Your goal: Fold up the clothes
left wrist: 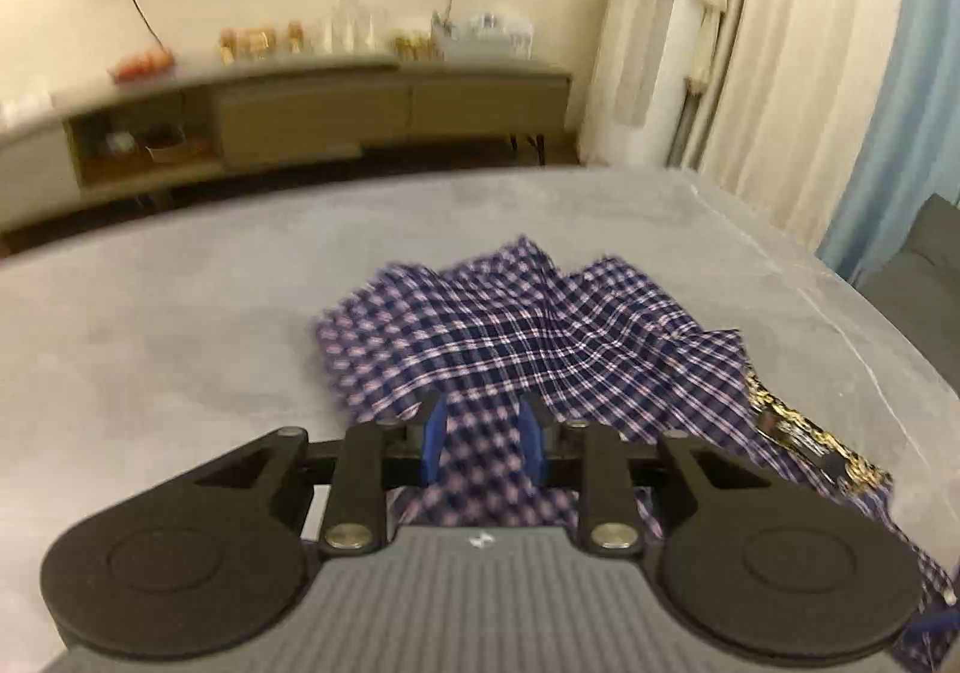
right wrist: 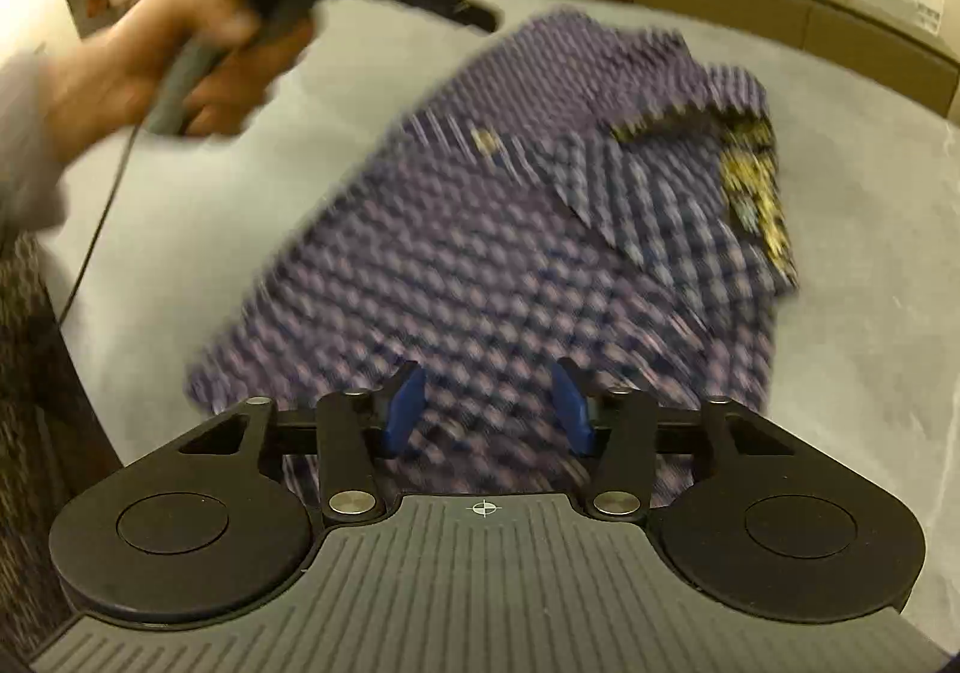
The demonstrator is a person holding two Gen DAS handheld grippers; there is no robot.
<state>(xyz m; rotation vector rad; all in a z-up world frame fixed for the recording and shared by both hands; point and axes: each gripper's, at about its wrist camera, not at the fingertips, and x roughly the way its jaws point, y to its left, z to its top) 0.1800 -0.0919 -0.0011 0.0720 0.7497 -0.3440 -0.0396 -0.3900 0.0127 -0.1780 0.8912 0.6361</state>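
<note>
A blue and white checked shirt lies crumpled on the grey tabletop, with a gold and black patterned lining showing at its right side. My left gripper hovers over the shirt's near edge, blue fingers apart with only cloth seen beyond them. In the right wrist view a hand holds that left gripper raised above the shirt's far left. My right gripper stands open over the shirt near its front hem, nothing pinched. Both views are motion blurred.
A long low sideboard with jars and bottles runs along the far wall under a dark screen. Cream curtains hang at the right, and a grey seat stands beside the table's right edge. A cable trails from the left handle.
</note>
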